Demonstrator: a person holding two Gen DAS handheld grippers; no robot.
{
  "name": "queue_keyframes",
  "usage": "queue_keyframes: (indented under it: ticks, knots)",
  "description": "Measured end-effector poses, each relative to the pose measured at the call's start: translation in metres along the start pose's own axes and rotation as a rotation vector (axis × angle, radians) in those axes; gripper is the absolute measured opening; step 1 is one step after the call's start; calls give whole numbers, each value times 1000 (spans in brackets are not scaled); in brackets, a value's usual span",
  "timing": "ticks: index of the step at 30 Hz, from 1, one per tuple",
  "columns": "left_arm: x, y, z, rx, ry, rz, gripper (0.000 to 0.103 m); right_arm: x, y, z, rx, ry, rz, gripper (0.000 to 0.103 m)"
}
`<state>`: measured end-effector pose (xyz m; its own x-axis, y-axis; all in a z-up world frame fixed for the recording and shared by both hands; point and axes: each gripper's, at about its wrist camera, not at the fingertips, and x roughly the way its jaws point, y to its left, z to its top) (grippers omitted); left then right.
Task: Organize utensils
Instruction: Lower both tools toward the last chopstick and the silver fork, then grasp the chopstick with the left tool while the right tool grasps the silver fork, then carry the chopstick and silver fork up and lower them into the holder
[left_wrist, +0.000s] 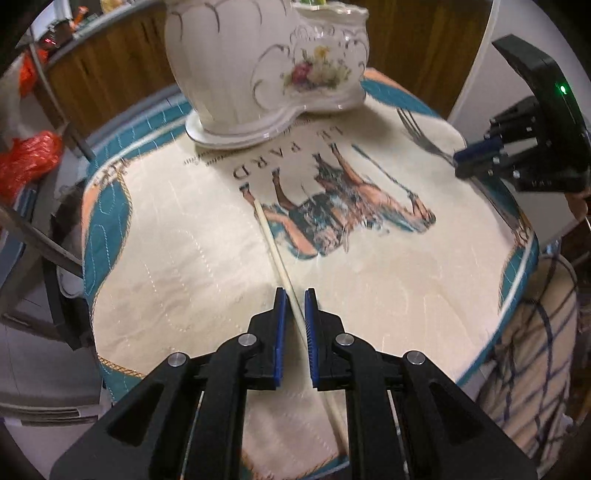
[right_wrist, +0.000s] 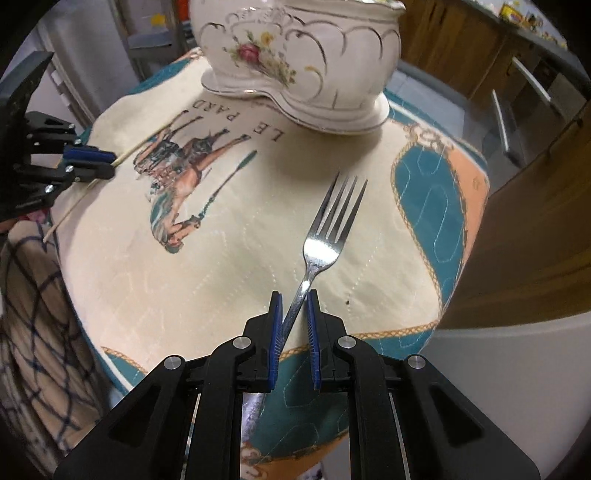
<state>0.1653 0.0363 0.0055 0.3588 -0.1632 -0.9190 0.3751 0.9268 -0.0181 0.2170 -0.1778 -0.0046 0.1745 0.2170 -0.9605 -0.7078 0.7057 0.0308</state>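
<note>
Quilted cream-and-teal worktop (right_wrist: 207, 295) at centre frame carries both pickups: left tool (left_wrist: 294, 301) brackets a pale wooden chopstick (left_wrist: 275, 254), right tool (right_wrist: 294, 302) brackets a steel fork (right_wrist: 325, 236), jaws slightly apart, likely closing next toward the floral white ceramic holder (right_wrist: 303, 59).

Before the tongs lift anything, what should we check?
1. Chopstick lies between the left tongs: ok.
2. Fork handle lies between the right tongs: ok.
3. Left tongs squeezed tight on the chopstick: not ok, gaps show.
4. Right tongs squeezed tight on the fork: cannot tell.
5. Flowered ceramic holder stands upright on the cloth: ok.
6. Room inside the holder: cannot tell.
</note>
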Motion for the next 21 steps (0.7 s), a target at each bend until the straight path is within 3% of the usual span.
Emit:
queue_keyframes:
  ticks: [5, 10, 15, 21]
  knots:
    - [6, 1, 14, 18, 111, -6, 11, 5, -6, 11, 53, 70, 22, 15]
    - [12, -4, 26, 52, 184, 24, 9, 6, -5, 15, 78, 73, 4, 11]
    - [10, -7, 24, 54, 143, 56, 4, 5, -3, 13, 89, 26, 13, 6]
    - [-5, -2, 4, 10, 31, 45, 4, -10, 4, 7, 95, -84, 60, 6]
